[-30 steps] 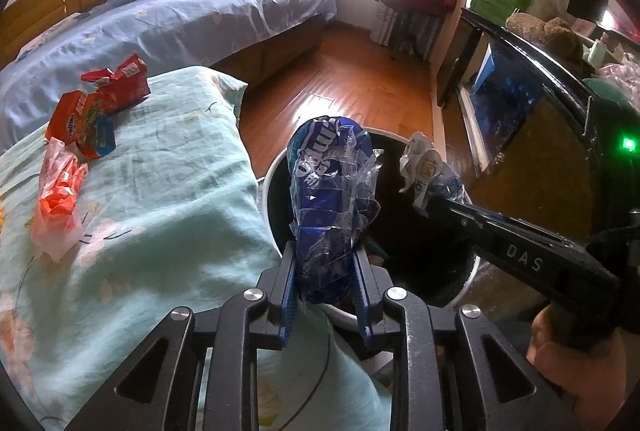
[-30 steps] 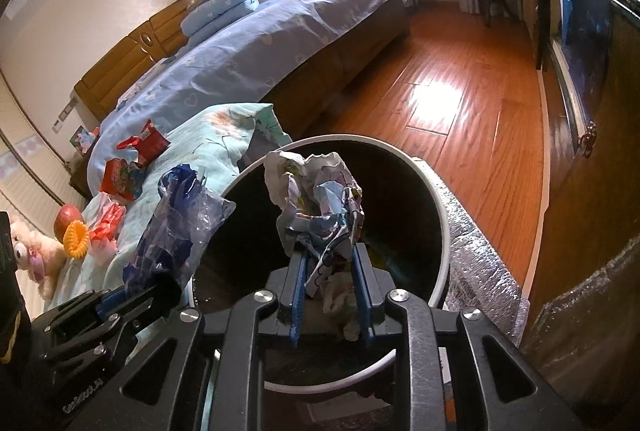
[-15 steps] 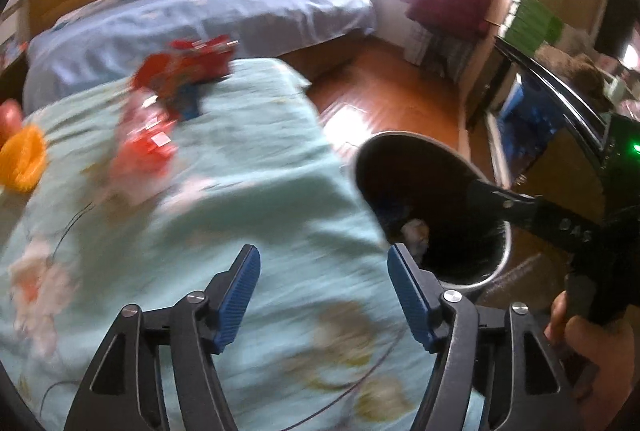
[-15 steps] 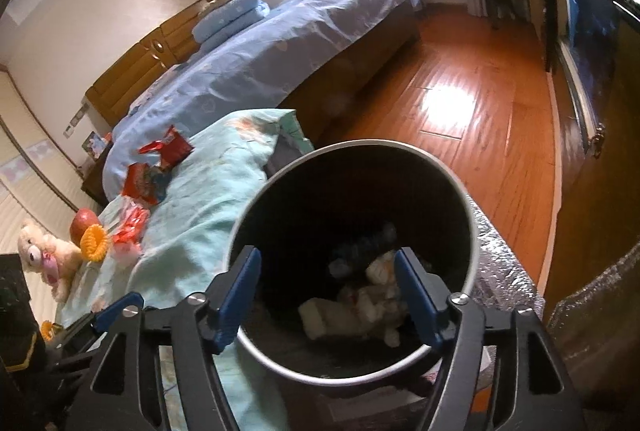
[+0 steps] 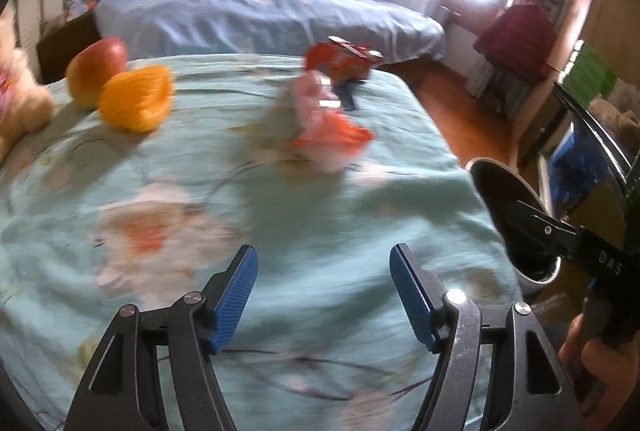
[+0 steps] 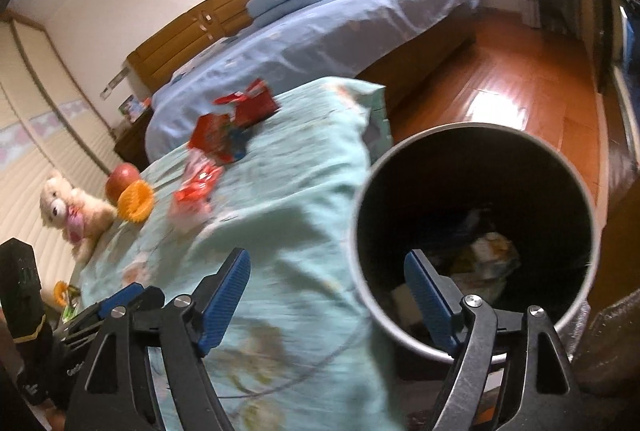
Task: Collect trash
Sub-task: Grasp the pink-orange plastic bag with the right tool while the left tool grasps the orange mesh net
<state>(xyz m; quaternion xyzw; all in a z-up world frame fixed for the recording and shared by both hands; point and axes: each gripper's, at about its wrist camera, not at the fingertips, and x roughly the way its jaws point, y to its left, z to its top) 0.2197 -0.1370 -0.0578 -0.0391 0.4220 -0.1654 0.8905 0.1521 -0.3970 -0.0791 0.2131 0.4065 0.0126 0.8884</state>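
Left gripper [image 5: 324, 285]: fingers spread, empty. Right gripper [image 6: 327, 289]: fingers spread, empty, at the bin [image 6: 472, 227] rim. Remaining wrappers [image 5: 328, 119]: on the teal quilt [image 5: 240, 199], well ahead. Risk: thin crinkly film slips from a shallow pinch; quilt fabric gets nipped too.

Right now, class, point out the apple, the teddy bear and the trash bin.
apple [image 6: 122, 175], right wrist view, on its red skin.
teddy bear [image 6: 56, 205], right wrist view, on its face.
trash bin [image 6: 362, 191], right wrist view, on its left rim.
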